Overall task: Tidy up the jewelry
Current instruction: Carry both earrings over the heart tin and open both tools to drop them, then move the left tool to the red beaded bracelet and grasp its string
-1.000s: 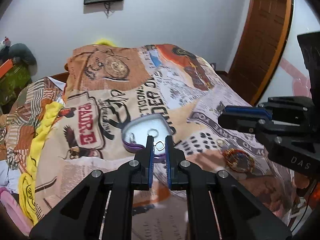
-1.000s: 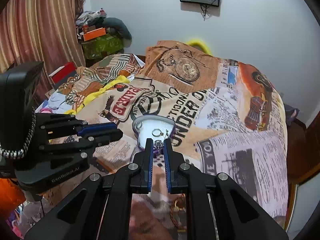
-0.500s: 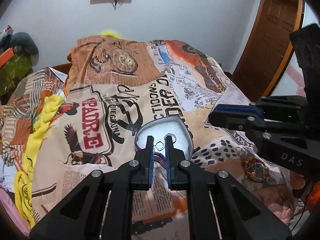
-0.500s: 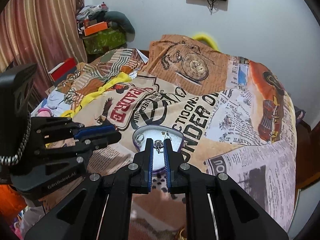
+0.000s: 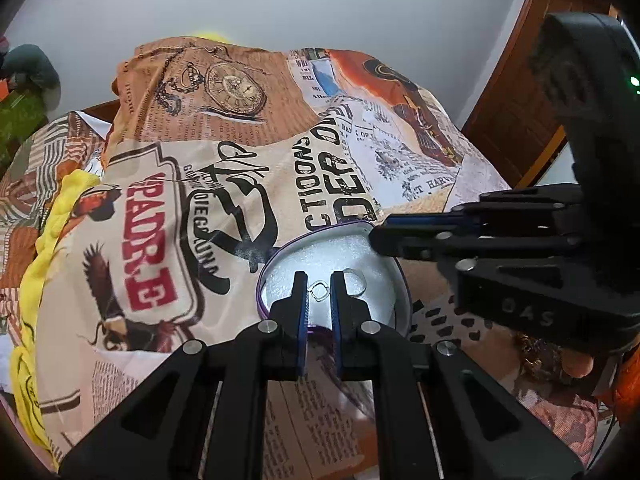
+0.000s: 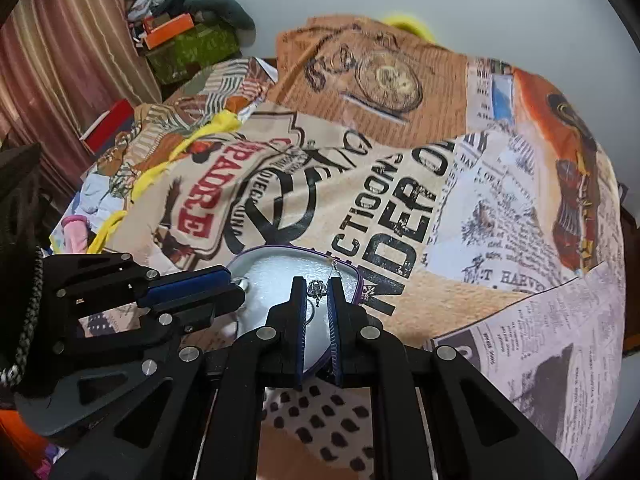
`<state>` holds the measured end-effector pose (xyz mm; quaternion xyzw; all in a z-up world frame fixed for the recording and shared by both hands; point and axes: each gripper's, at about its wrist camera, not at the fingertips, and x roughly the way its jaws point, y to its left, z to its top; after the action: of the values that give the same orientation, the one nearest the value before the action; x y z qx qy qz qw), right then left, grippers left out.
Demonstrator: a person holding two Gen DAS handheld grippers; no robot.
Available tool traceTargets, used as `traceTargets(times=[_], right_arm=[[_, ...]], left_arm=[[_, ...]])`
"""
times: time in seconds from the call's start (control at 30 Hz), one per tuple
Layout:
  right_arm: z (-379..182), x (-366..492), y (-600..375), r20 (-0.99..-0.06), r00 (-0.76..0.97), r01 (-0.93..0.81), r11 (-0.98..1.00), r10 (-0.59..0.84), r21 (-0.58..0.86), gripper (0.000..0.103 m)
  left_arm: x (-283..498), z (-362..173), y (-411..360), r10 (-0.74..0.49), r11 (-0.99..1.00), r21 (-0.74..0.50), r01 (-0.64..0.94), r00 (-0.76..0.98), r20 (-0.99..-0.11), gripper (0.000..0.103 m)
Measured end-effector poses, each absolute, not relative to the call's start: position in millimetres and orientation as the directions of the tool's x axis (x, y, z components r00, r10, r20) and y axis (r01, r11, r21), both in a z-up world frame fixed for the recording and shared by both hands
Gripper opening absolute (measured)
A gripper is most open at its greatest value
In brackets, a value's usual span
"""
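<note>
The left hand-held gripper [image 5: 319, 280] pinches a small silver ring [image 5: 320, 291] over the white-lined, purple-rimmed jewelry case [image 5: 280, 276]. The right hand-held gripper [image 6: 317, 286] is pressed together on a silver pendant [image 6: 317, 289] with a thin chain above the same case. The case lies on a bed under a newspaper-print bedspread [image 6: 480, 220]. White wall behind, a wooden door [image 5: 516, 108], pink curtains [image 6: 52, 60], cluttered boxes [image 6: 184, 36].
</note>
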<state>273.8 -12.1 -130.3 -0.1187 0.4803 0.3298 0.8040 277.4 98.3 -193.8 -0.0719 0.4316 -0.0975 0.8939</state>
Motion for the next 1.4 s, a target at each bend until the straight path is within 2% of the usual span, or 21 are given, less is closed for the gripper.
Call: traceTargets(times=[0.33,0.53,0.63,0.7,0.8,1.3,1.33,1.4], right_arm=[[-142,279,-6,-0.868,0.323,-0.651,0.754,0.378,0.087,0.009],[-141,282,-9,-0.874,0.291,-0.645,0.754,0.389,0.121,0.009],[-139,281,-11,-0.877,0.288,-0.642,0.757,0.385,0.121,0.011],[-136,279,-13,-0.876,0.289,-0.639,0.759,0.386,0.123,0.017],[-129,273,-18,-0.868,0.312,-0.635,0.765,0.387,0.113,0.021],[-68,234,-65,-0.796,0.456,-0.591,0.804,0.398,0.064,0.021],[-64,231,-70,-0.790,0.470,-0.585,0.809,0.395,0.057,0.021],[-59,225,-79,-0.780,0.492,-0.576,0.817,0.387,0.042,0.025]], left_arm=[[284,-202,96,-0.237,0.971,-0.205,0.123,0.599,-0.765,0.009],[280,-196,93,-0.220,0.975,-0.175,0.133,0.610,-0.761,0.009],[277,-194,92,-0.215,0.977,-0.170,0.131,0.611,-0.762,0.010],[274,-190,92,-0.214,0.977,-0.172,0.127,0.613,-0.760,0.010],[267,-181,94,-0.210,0.978,-0.174,0.120,0.625,-0.752,0.012],[229,-128,81,-0.180,0.984,-0.137,0.117,0.679,-0.712,0.013],[226,-124,77,-0.182,0.983,-0.134,0.123,0.681,-0.710,0.013],[223,-121,71,-0.184,0.983,-0.129,0.131,0.682,-0.708,0.023]])
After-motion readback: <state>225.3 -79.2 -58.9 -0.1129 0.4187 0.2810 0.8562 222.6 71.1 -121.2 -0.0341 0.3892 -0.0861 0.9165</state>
